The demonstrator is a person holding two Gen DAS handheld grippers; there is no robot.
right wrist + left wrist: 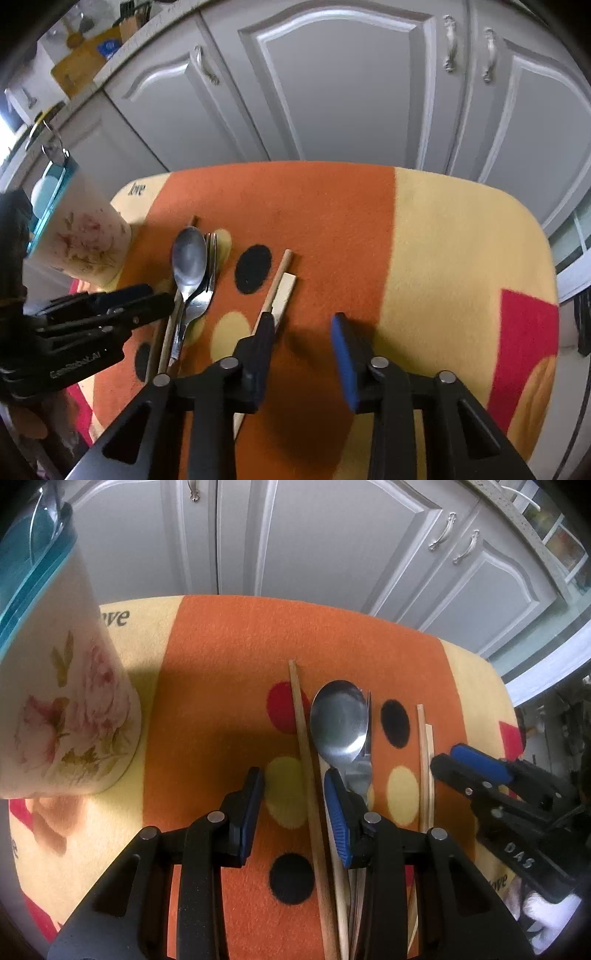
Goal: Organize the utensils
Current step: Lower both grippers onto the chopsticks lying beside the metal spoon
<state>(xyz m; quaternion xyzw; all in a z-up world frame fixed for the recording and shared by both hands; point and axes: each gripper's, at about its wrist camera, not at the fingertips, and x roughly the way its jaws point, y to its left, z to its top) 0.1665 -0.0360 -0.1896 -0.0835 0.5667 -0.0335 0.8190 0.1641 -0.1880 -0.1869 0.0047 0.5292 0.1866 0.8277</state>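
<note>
An orange and yellow fleece cloth (pixel 229 657) with black, red and pale yellow dots covers the work surface; the word "love" is printed near its far left corner. Behind it stand grey cabinet doors (pixel 354 88) with curved metal handles (pixel 448 44). A wooden cutting board (pixel 83 61) leans on the countertop at upper left.

Soft daylight fills both views, brightest at the far left edge of the right wrist view where a window blows out white. Shadows fall dark on the orange cloth (pixel 295 206) under the right claw (pixel 303 354) and beside the floral container (pixel 70 709). The spoon (pixel 338 720) bowl shows a dull glare. Cabinet doors (pixel 351 92) bow hard toward the black, vignetted corners, and the edges go soft and smeared.
</note>
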